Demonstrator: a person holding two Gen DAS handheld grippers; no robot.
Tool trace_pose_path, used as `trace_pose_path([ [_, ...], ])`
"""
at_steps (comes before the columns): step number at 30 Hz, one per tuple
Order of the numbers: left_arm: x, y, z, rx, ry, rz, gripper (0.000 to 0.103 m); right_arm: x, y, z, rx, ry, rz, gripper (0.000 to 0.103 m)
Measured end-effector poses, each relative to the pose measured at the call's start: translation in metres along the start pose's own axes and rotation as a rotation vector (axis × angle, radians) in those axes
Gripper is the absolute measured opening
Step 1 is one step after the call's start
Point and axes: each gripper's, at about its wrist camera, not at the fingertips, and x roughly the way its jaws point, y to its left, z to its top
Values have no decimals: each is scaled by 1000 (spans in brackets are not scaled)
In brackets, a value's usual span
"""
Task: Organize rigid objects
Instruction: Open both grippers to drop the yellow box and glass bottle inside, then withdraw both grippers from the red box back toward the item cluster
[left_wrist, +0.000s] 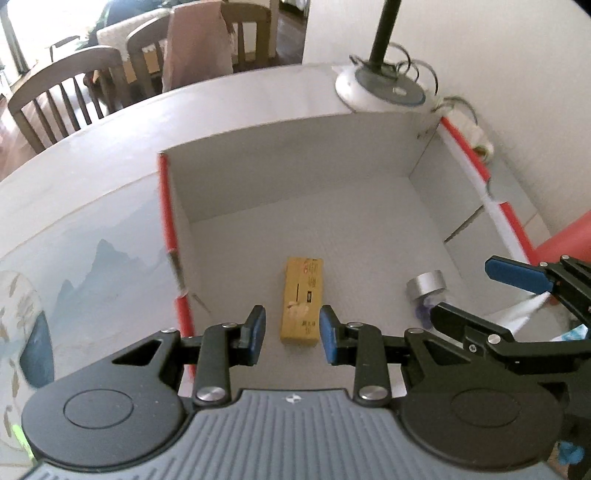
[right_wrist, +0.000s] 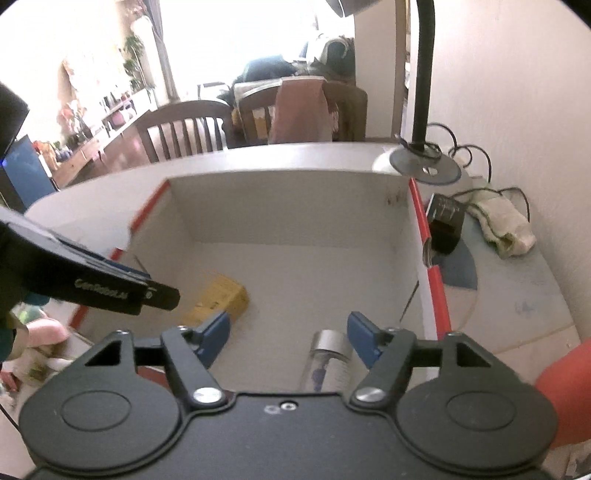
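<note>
The left gripper hangs above the box with its blue pads a narrow gap apart and nothing pinched between them; the yellow carton shows through the gap but lies flat on the box floor well below, apart from both pads. The right gripper has its jaws spread wide and empty. Seen from the right wrist, the bottle lies on the box floor under the gap, nearer the right-hand pad, its silver cap pointing away from the camera; the pads do not press on it.

Both things rest inside the box, a white, open-topped carton with red rims. The yellow carton lies near the middle of the floor, its long side running away from the left camera. The bottle lies to its right, near the right wall, well apart from it. In the left view the right gripper reaches in over that right wall, one blue finger above the bottle.

The box stands on a pale table. Beyond its far right corner is a lamp base with a black stem and loose cables. To the right of the box, in the right view, lie a small black device and a crumpled cloth. Wooden chairs stand behind the table.
</note>
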Motion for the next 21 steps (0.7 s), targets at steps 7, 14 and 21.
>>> trace_pose_path([
  [7,-37,9,-21,-23,-83,-32,30,-25,12,7,22,-67,47,82],
  [14,-73,24,-47,-55,-159,-53,31,-49,35,7,13,-119,97,87],
  [21,-121,55,-89,-59,-251,-40,66,-68,76,-1,-3,-144,150,89],
])
